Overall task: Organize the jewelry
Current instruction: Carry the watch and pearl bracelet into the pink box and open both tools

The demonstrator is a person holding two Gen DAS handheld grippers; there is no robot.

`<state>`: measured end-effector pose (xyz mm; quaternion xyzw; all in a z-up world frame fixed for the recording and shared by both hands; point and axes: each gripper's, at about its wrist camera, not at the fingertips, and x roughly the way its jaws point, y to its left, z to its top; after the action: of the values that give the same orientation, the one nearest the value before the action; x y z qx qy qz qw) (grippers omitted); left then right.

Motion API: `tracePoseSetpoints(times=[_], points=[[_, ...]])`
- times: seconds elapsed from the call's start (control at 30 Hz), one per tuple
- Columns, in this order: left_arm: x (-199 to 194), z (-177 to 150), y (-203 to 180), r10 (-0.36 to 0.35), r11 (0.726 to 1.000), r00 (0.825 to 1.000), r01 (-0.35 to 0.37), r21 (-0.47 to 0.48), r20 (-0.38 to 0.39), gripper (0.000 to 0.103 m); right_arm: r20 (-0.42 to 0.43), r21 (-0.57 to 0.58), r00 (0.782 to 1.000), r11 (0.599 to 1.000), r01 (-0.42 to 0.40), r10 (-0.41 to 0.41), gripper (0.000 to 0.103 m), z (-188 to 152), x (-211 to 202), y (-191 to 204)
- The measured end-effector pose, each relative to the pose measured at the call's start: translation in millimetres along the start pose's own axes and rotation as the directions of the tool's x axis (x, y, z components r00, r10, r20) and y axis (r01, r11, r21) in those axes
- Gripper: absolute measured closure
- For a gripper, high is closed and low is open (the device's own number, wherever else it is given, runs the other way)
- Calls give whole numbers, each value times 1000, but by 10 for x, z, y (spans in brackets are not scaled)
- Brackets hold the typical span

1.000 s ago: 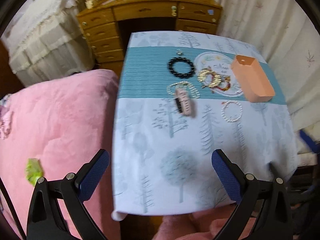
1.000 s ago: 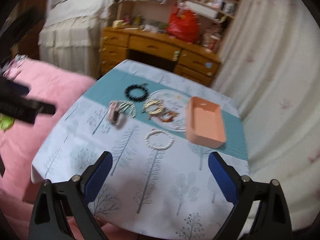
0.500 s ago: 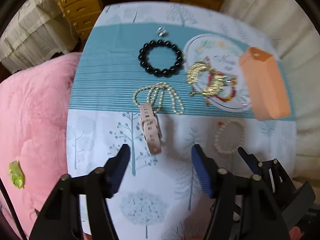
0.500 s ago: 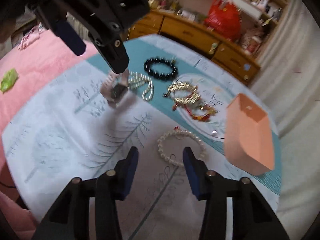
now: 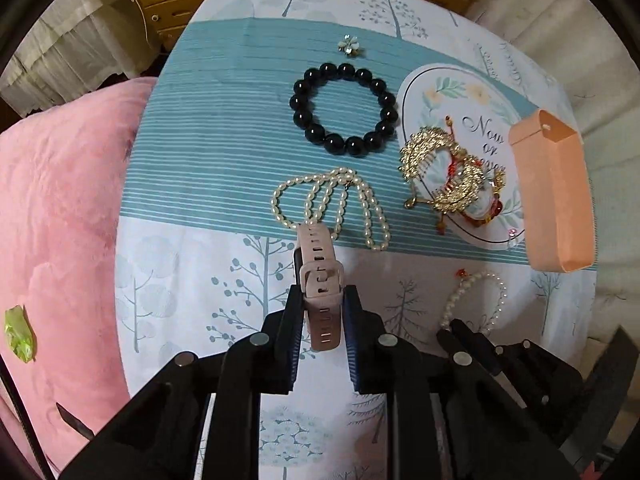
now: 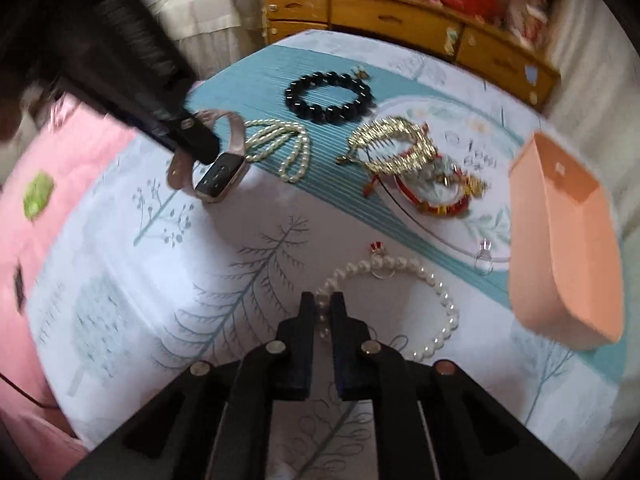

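Tabletop (image 5: 180, 300) under a tree-print cloth with a teal striped band; near half mostly bare, far half crowded with jewelry. Pink bed (image 5: 60, 220) butts against its left edge, wooden drawers (image 6: 400, 20) stand beyond the far edge, curtain off the right side. Peach box (image 5: 554, 196) sits at the right edge, tilted, partly over a round printed mat (image 5: 460, 96). Left tool (image 5: 323, 308) points straight down at the cloth, jaws just closed in, pads pressing both sides of the pink watch (image 5: 320, 280) strap; watch lies at the boundary of teal band and white print, its far end touching the pearl necklace (image 5: 332, 204). In the right view the watch face is tipped up off the cloth. Right tool (image 6: 323, 320) angles steeply down, jaws just closed nearly together, pinching the left side of the white bead bracelet (image 6: 400, 300), which lies flat on the cloth just beside the box. Black bead bracelet (image 5: 344, 108) lies on the teal band, apart from the rest. Gold hair combs (image 5: 440, 172) and a red bracelet (image 6: 432, 204) pile together on the mat. Small flower brooch (image 5: 350, 46) lies beyond the black beads. Clear ring (image 6: 484, 258) sits at the mat's near rim.
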<state>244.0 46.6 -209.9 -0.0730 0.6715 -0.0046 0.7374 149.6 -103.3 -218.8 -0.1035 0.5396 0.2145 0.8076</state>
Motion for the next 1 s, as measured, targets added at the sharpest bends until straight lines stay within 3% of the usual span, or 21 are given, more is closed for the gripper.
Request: tracePoseSetpoints(times=[0.13,0.2,0.47,0.67,0.83,1.0], points=[[-194,-39,28,-38,999,999,38,24,27,86,35,175,993,977,-120,116,96,35,-141,-174],[-359,-65,37,-58,997,997,56,45,47,86,73,235,989,961,-143,129,96,50,-272,-216],[-1017,-219,-60,-137,980,983,116,161,123,86,226,366,972,919,-145,64,96,187,-881,-285],[-1393,-280,-222,-194,959,971,158,234,139,86,356,396,935,908,-138,-13,96,219,-1461,-315],[-1582,-299,-479,-239,941,961,194,276,140,86,413,406,909,906,-123,-61,96,190,-1852,-423],[-1735,-275,-861,-258,931,950,195,307,178,86,437,398,896,910,-120,-73,96,181,-2063,-641]])
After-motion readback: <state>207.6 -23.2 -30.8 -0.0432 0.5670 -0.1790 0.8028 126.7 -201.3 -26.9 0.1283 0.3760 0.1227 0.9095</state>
